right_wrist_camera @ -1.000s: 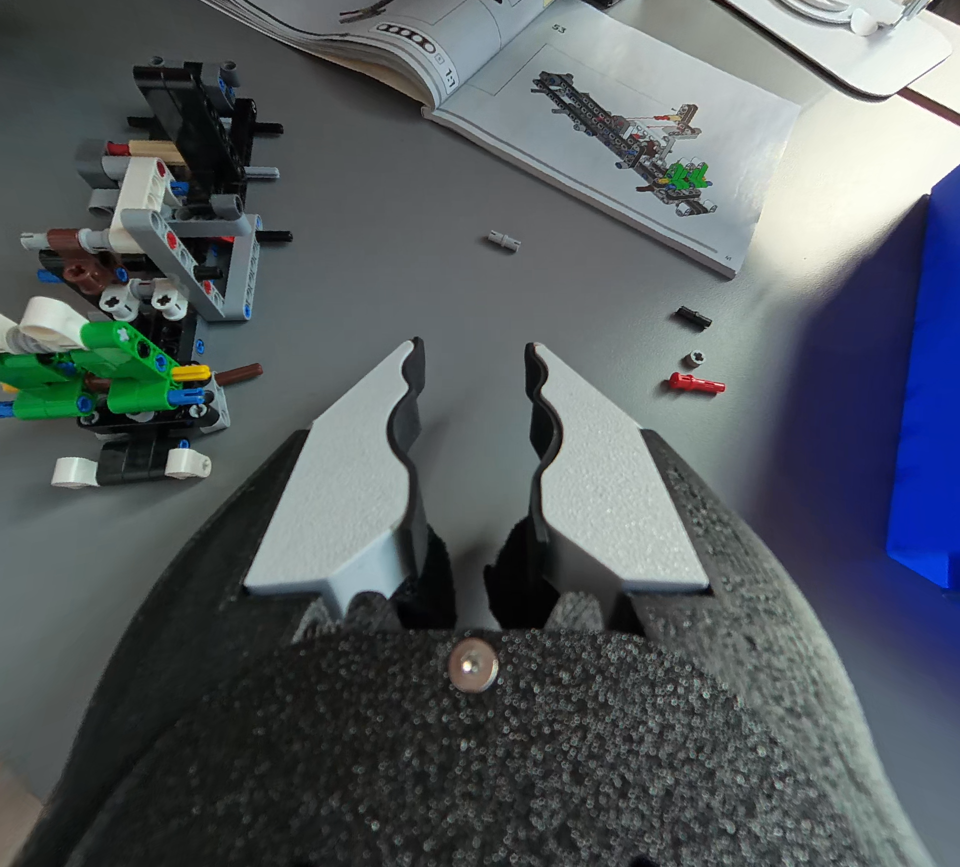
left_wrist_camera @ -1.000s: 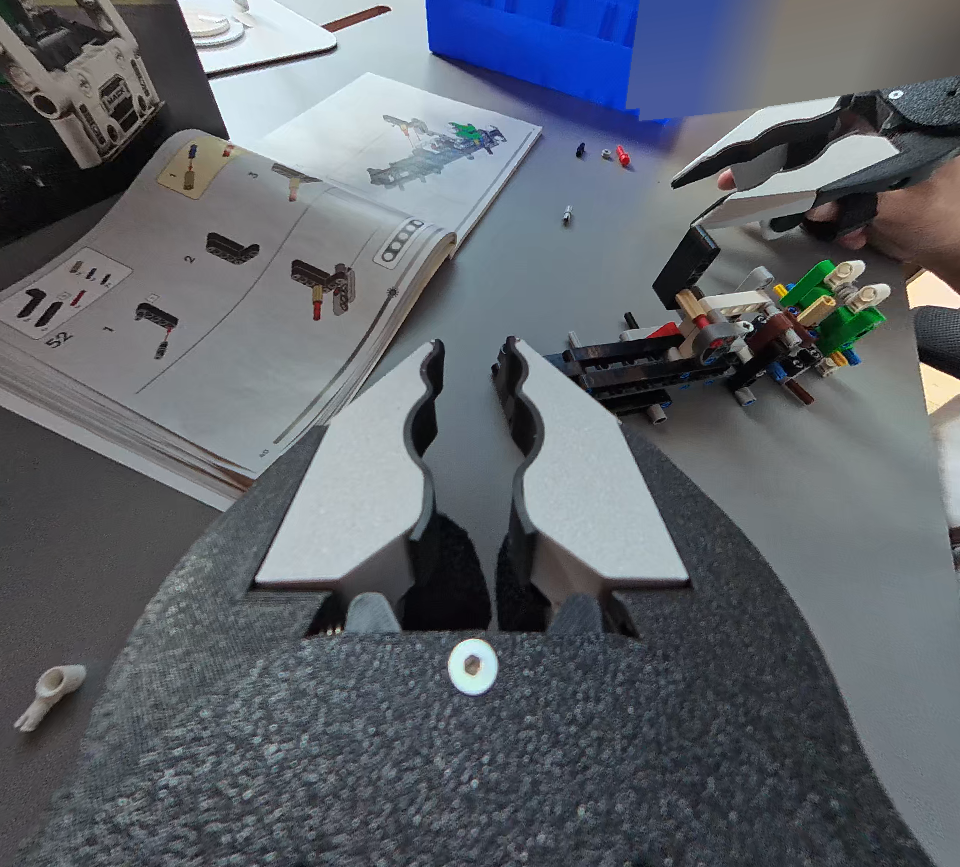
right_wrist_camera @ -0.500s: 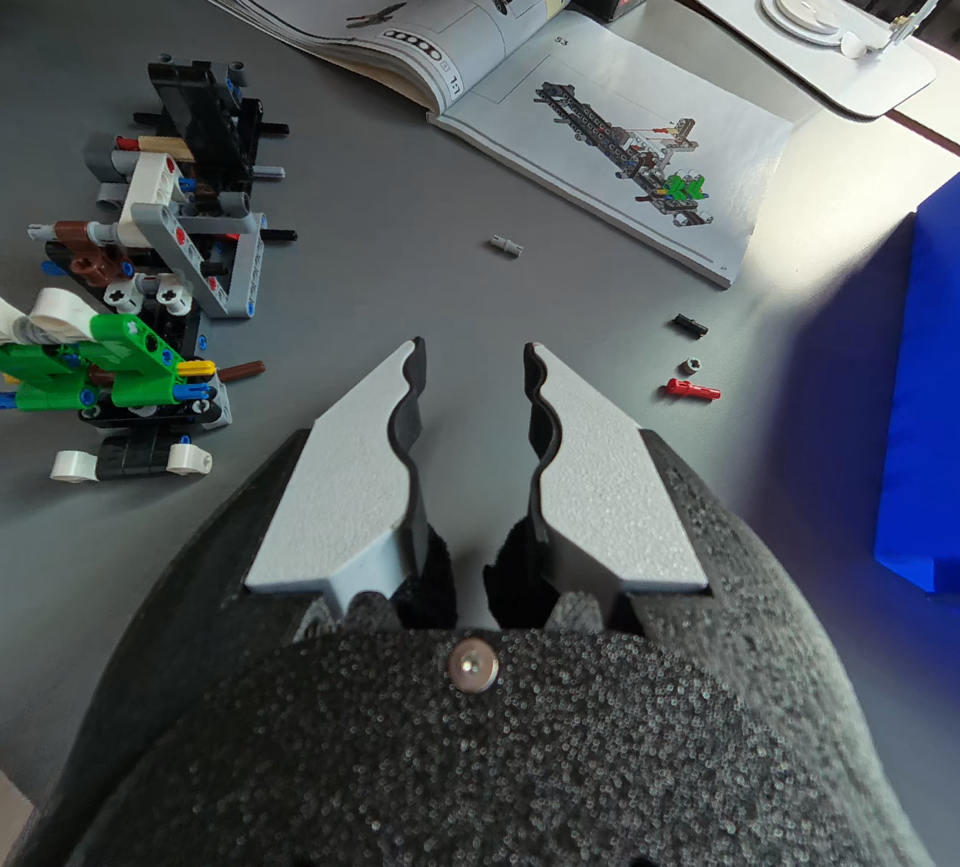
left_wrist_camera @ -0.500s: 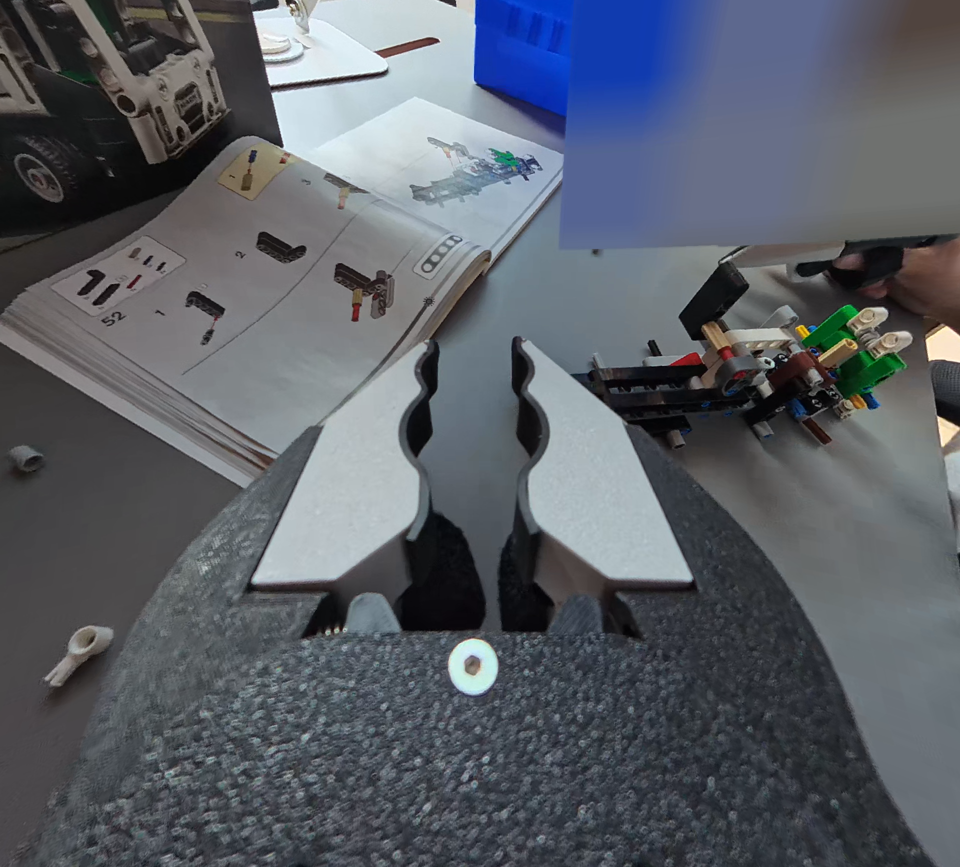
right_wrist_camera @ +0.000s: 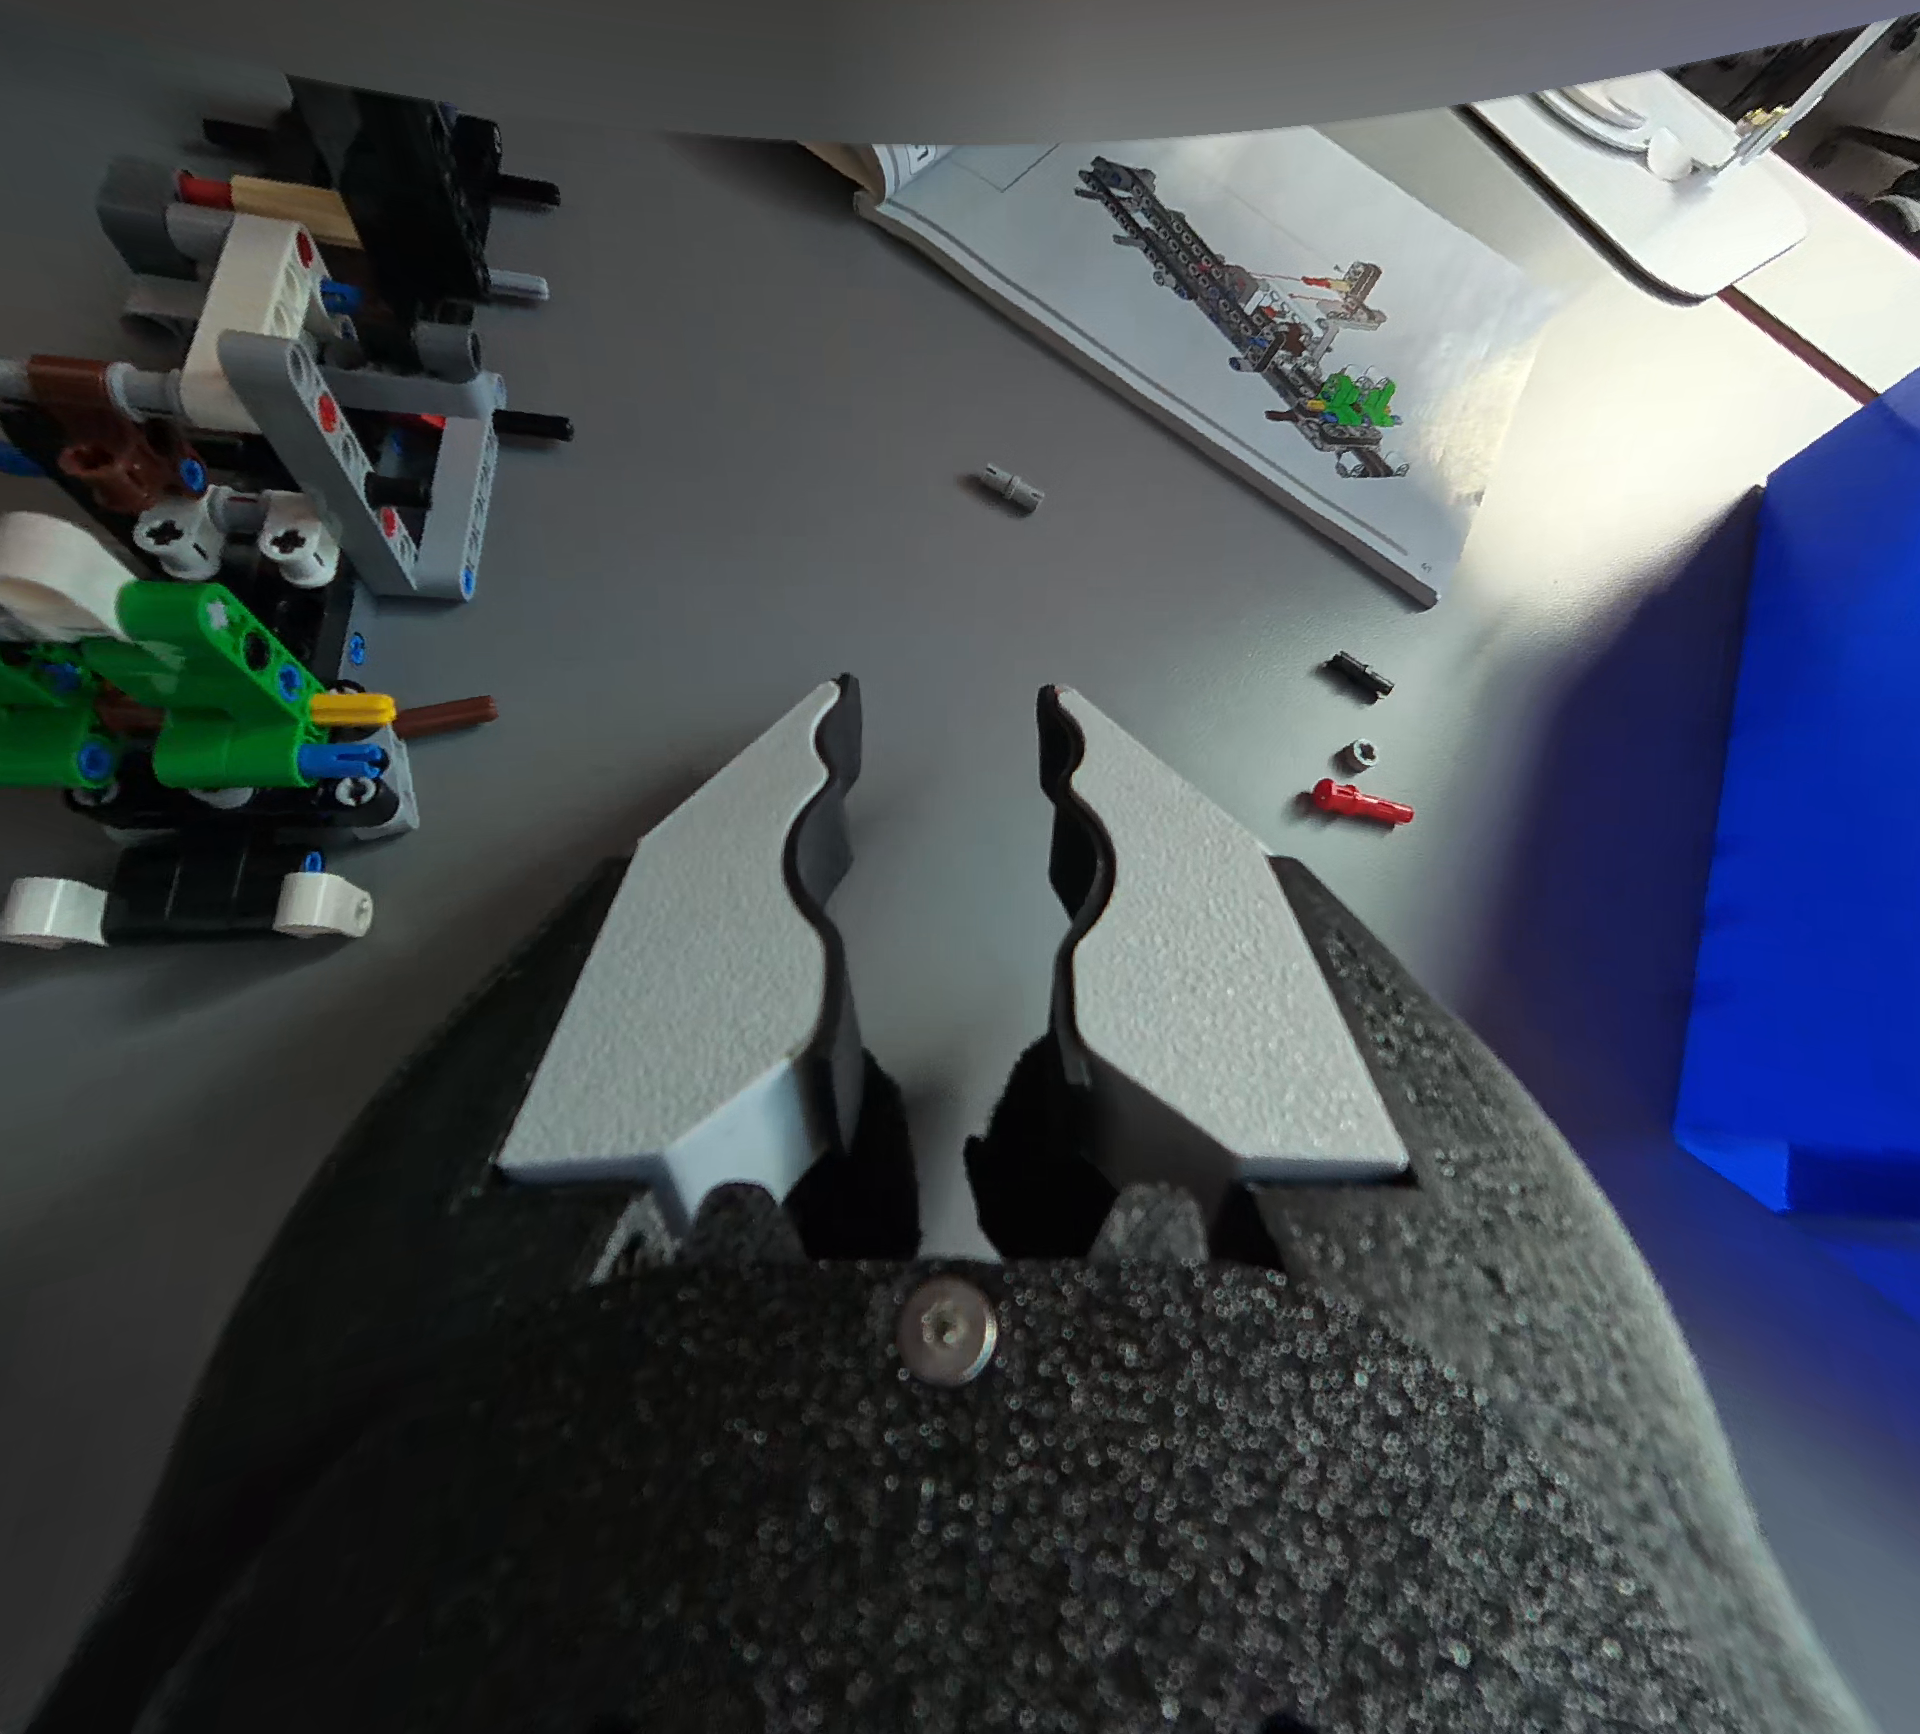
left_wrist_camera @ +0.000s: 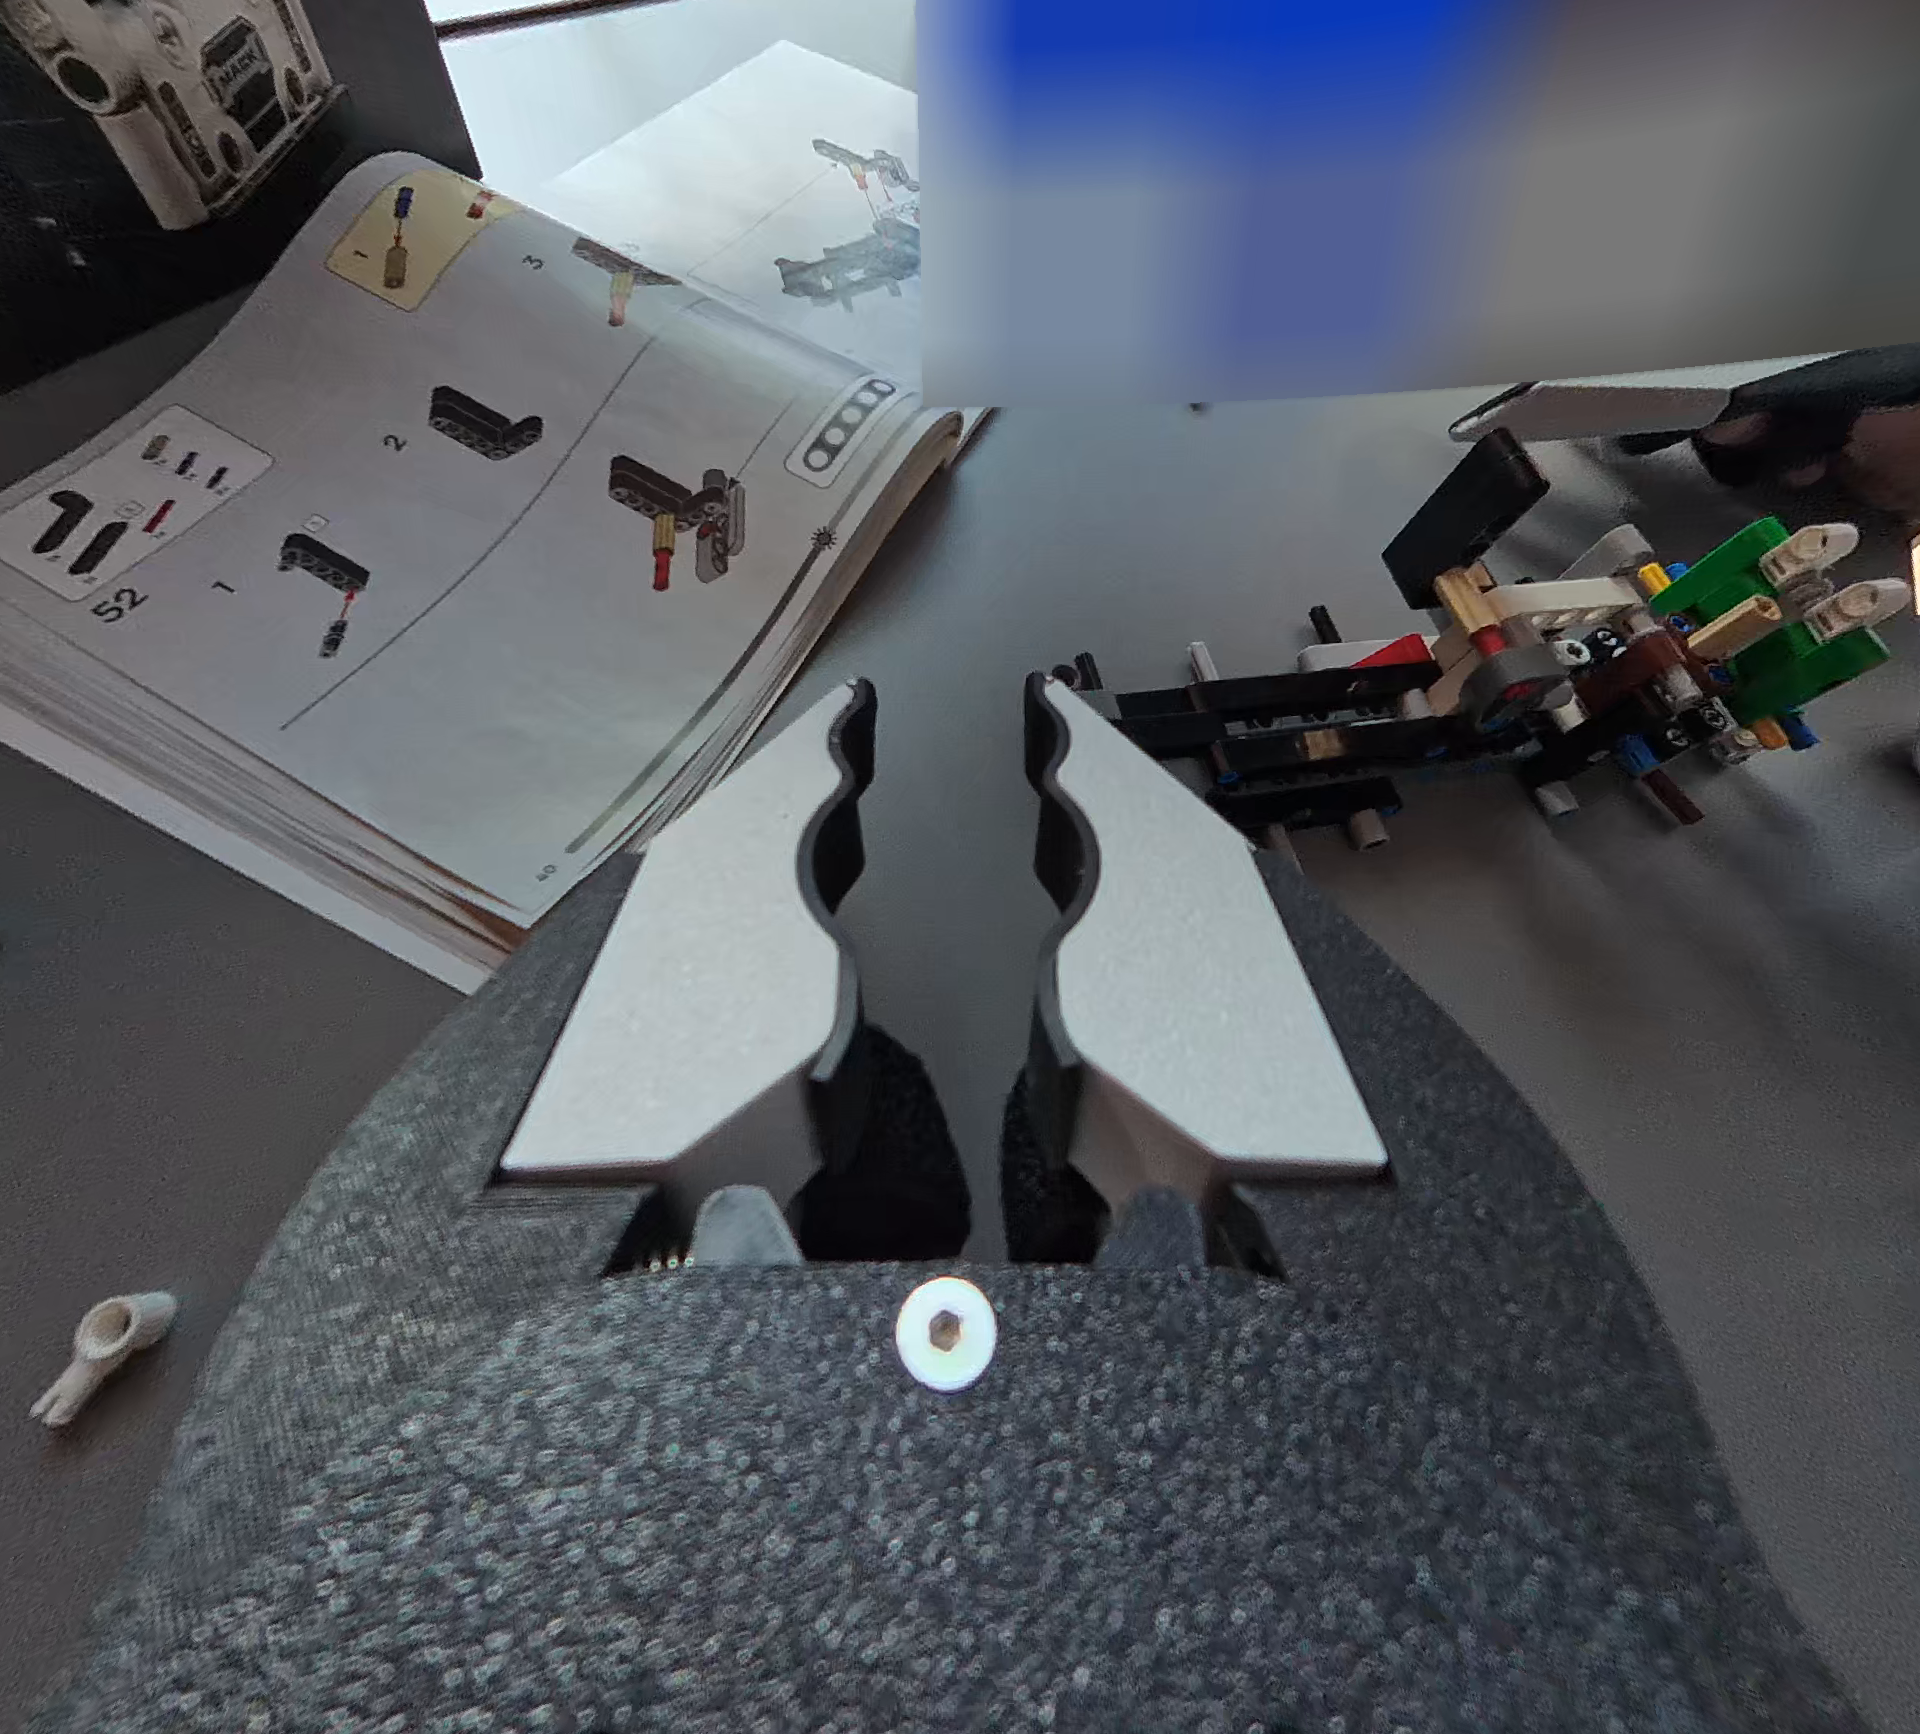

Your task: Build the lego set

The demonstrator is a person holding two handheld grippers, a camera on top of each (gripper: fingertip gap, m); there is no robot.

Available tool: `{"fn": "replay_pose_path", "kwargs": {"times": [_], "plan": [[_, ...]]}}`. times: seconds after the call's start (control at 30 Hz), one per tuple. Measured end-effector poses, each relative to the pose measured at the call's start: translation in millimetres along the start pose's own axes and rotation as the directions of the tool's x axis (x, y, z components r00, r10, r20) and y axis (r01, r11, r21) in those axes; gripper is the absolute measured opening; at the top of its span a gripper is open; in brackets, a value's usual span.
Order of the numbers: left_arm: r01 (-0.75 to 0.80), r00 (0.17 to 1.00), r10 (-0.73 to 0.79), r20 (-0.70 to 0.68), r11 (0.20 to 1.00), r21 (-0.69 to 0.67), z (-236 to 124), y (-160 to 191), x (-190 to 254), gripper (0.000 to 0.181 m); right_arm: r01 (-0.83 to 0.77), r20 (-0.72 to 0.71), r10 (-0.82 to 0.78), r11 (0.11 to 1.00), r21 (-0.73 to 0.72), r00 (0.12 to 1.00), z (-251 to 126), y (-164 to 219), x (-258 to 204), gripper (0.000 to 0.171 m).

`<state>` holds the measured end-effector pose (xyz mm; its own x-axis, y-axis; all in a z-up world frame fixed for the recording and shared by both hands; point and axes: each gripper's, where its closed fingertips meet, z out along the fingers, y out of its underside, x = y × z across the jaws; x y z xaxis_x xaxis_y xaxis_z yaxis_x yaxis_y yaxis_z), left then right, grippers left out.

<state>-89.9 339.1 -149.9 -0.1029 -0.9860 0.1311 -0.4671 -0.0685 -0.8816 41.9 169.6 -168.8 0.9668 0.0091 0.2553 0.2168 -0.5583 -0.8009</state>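
In the left wrist view, my left gripper (left_wrist_camera: 948, 708) hangs over the grey surface (left_wrist_camera: 1558, 1009) with its jaws a moderate gap apart and nothing between them. The open instruction booklet (left_wrist_camera: 499, 541) lies at ten o'clock, and the half-built lego assembly (left_wrist_camera: 1507, 687) rests at two o'clock, its black beam end just beside my right-hand fingertip. A small white connector (left_wrist_camera: 99, 1352) sits alone at eight o'clock. I judge this a pause to read the page, so I would match the pictured parts before reaching.

In the right wrist view, my right gripper (right_wrist_camera: 943, 697) is likewise parted and empty. The assembly (right_wrist_camera: 260, 489) sits at ten o'clock; a grey pin (right_wrist_camera: 1010, 487) lies at twelve, and a black pin (right_wrist_camera: 1359, 676), a grey bush (right_wrist_camera: 1361, 754) and a red pin (right_wrist_camera: 1361, 801) cluster at two o'clock, near the blue bin (right_wrist_camera: 1829, 801). These parts are tiny, so I would come down square and close across the pin's middle, lest it roll away.
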Motion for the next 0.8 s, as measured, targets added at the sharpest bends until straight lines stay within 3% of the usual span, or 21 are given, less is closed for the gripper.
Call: {"fn": "replay_pose_path", "kwargs": {"times": [0.7,0.8], "plan": [[-0.015,1.0,0.015,-0.002,1.0,0.022,-1,-4,2,0.027,-0.135,0.049,0.131,0.987,0.089,0.99,-10,-10,10,0.032],[-0.035,0.998,0.035,0.045,0.999,0.0,11,-25,-10,0.028,-0.156,0.054,0.152,0.984,0.081,0.987,-9,-9,11,0.032]]}}
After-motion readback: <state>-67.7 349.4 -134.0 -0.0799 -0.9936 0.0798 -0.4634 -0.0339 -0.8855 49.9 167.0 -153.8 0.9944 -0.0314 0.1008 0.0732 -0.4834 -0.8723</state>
